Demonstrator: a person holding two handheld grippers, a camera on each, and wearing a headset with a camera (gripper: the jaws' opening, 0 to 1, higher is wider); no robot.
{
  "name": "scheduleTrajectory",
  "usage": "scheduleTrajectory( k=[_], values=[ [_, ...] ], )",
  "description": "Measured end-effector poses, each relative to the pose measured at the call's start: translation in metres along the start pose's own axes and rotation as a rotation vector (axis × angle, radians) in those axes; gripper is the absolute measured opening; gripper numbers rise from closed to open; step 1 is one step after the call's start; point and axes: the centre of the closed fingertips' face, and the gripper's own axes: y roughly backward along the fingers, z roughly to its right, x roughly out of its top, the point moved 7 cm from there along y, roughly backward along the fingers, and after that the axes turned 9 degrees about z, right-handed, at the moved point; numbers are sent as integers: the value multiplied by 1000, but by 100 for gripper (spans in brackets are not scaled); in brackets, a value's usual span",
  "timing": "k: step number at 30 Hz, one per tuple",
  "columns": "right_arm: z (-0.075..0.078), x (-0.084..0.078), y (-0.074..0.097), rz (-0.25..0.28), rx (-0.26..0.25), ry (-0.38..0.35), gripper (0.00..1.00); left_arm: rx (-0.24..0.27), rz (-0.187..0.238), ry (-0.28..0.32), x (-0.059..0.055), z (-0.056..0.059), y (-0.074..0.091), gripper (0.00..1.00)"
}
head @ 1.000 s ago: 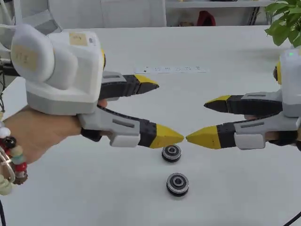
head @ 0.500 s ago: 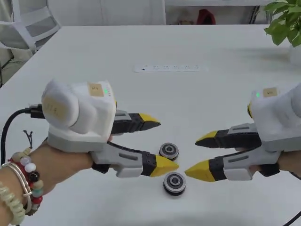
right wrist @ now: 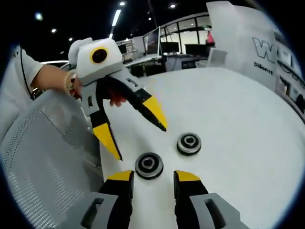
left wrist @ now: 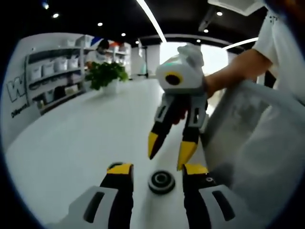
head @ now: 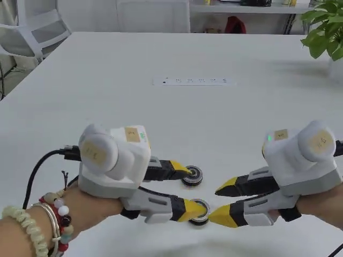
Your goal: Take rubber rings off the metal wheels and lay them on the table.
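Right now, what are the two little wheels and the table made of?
Nearer wheel and farther wheel: shiny grey middles look like metal; the dull black bands around them look like rubber. Table: smooth matte white, maybe laminate; hard to tell.

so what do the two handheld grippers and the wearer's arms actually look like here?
The left gripper and right gripper match: bulky white housings, grey-and-black jaws with pointed yellow tips, and a small tan sticker on top. A black cable trails from the left one, and a green light glows on the right. There are bead bracelets on the left wrist, and a white short sleeve.
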Motion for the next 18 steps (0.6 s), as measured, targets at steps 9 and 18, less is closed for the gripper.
scheduleTrajectory(
  k=[9,18],
  values=[
    [-6,-6,-6,-32,32,34,24,-32,-49,9,-14,8,-11,35],
    [-3,-12,-11,-67,16,64,21,3,-32,55,-17,1,-9,28]
  ],
)
